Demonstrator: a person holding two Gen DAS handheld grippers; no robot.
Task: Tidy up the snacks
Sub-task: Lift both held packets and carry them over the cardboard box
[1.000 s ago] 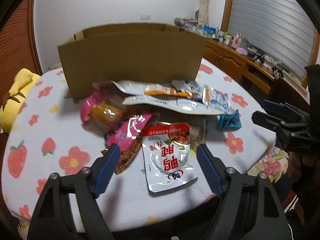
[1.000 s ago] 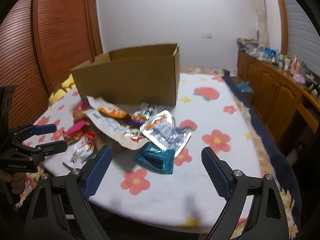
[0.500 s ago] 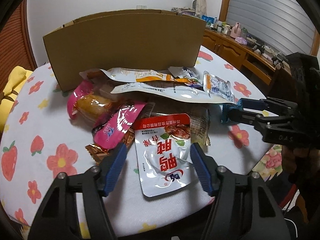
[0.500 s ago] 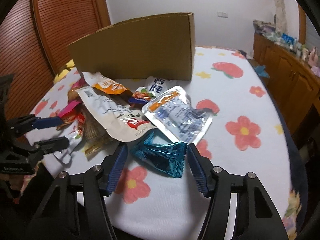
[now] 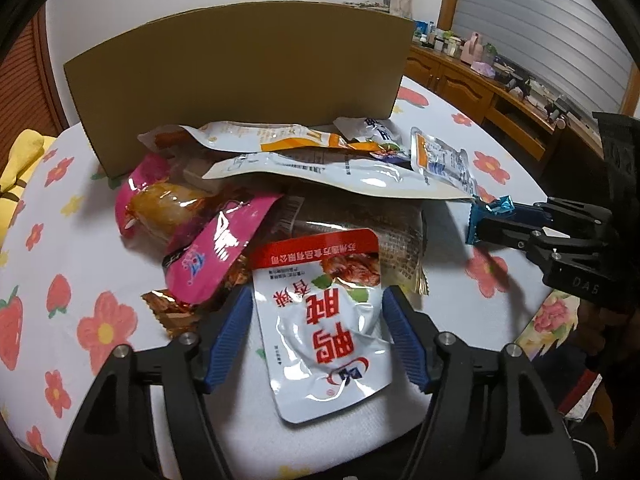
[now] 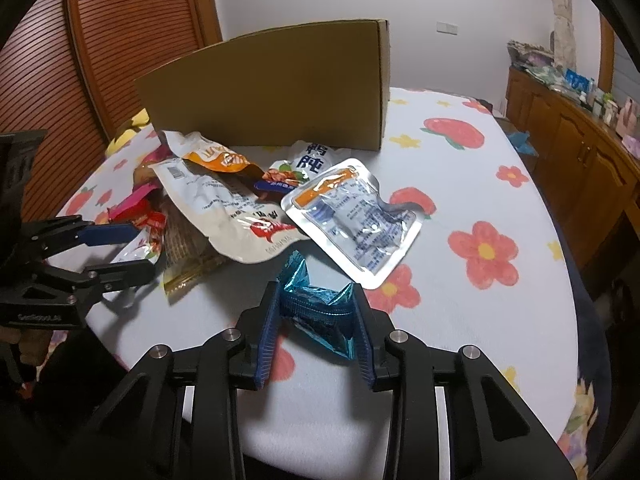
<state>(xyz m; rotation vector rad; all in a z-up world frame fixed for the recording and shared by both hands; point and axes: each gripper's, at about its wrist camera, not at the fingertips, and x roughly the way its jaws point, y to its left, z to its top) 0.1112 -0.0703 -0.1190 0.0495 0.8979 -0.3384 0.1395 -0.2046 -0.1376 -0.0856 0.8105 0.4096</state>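
Note:
A pile of snack packets lies on the flowered table in front of a cardboard box [image 5: 240,80]. My left gripper [image 5: 316,320] has its blue fingers on both sides of a white-and-red pouch [image 5: 324,320], which bulges between them. My right gripper [image 6: 316,308] is shut on a blue foil packet [image 6: 316,308], crumpled between its fingers. In the left wrist view that gripper [image 5: 486,224] is at the right, with the blue packet [image 5: 490,210] in it. The box also shows in the right wrist view [image 6: 272,88].
In the pile are a pink packet [image 5: 212,256], a long beige pouch [image 6: 224,208], a silver pouch [image 6: 352,228] and an orange-and-white one [image 5: 256,138]. Wooden cabinets [image 6: 580,152] stand to the right. A slatted wooden door [image 6: 80,60] is at the left.
Both grippers moved forward and down to the table and closed in. The left closed onto the white-and-red pouch, the right onto the blue foil packet.

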